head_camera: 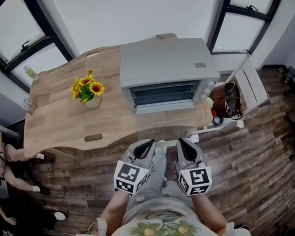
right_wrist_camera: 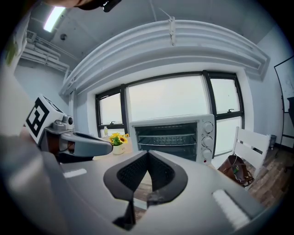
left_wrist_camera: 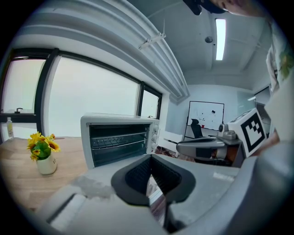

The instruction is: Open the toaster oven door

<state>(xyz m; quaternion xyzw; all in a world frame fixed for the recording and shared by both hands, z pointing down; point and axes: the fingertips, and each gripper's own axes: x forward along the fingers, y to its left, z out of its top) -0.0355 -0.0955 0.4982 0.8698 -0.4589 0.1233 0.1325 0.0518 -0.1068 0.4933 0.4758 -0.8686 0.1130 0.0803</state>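
Head view first: shows the toaster oven [head_camera: 168, 65] at the far edge of the wooden table [head_camera: 59, 122], front turned this way, with a vase of sunflowers [head_camera: 90, 93] to its left and well apart from it. Shows also the left gripper [head_camera: 143, 148] and the right gripper [head_camera: 187, 149] side by side, short of the table's near edge, well apart from the oven and touching nothing. Note the dark front with racks plain to see and a pale strip [head_camera: 164, 110] along its foot: fits a door dropped flat, fits equally a glass door shut with its frame below; cannot tell which from up here. Left gripper view next: shows the jaws pressed together on nothing, and the toaster oven [left_wrist_camera: 119, 137] ahead past the pads, with no handle bar to be made out across the top of the opening. Right gripper view last: shows the jaws likewise closed and empty, the toaster oven [right_wrist_camera: 172, 137] ahead, knobs [right_wrist_camera: 207, 140] down its right side, lower edge hidden behind the gripper's own body. To do this well, settle the door's state before anything else. Judged hinged along the bottom, so expect a handle path outward and down in an arc, never straight back. Keep clear of the vase and the knobs.
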